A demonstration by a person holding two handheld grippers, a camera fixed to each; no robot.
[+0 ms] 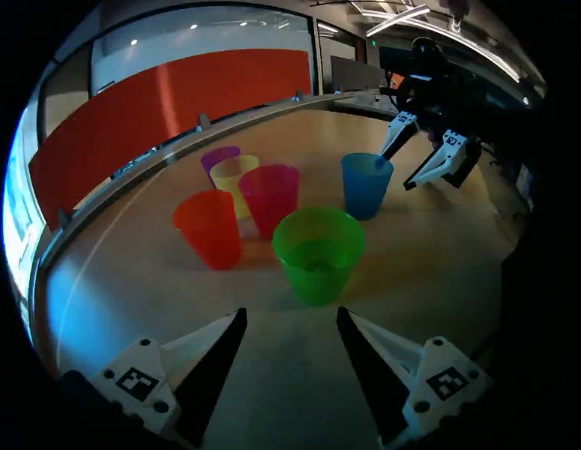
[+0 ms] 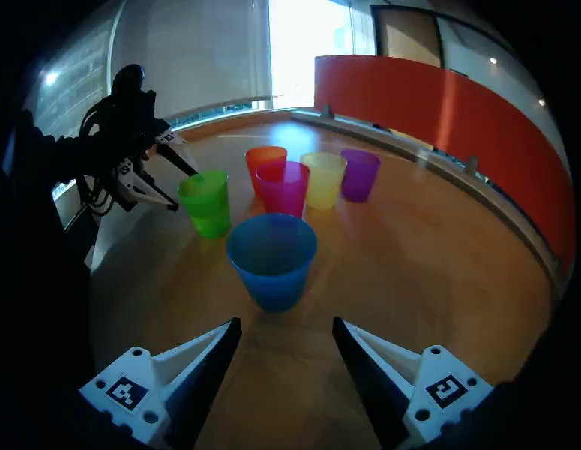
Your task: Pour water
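Several plastic cups stand on a round wooden table (image 1: 410, 255). A green cup (image 1: 318, 253) stands upright just ahead of my open left gripper (image 1: 290, 315), whose fingers hold nothing. Behind it are a red cup (image 1: 210, 228), a pink cup (image 1: 270, 196), a yellow cup (image 1: 232, 177) and a purple cup (image 1: 219, 157). A blue cup (image 2: 273, 259) stands upright right in front of my open right gripper (image 2: 286, 322). The right gripper (image 1: 416, 161) hovers open beside the blue cup (image 1: 365, 183) in the left gripper view. The left gripper (image 2: 170, 184) sits open beside the green cup (image 2: 206, 201) in the right gripper view.
A red partition panel (image 1: 170, 105) runs along the table's far edge (image 1: 238, 124), with glass walls behind it. A bright window (image 2: 305, 45) lies beyond the table. Bare tabletop (image 2: 440, 277) spreads to the right of the blue cup.
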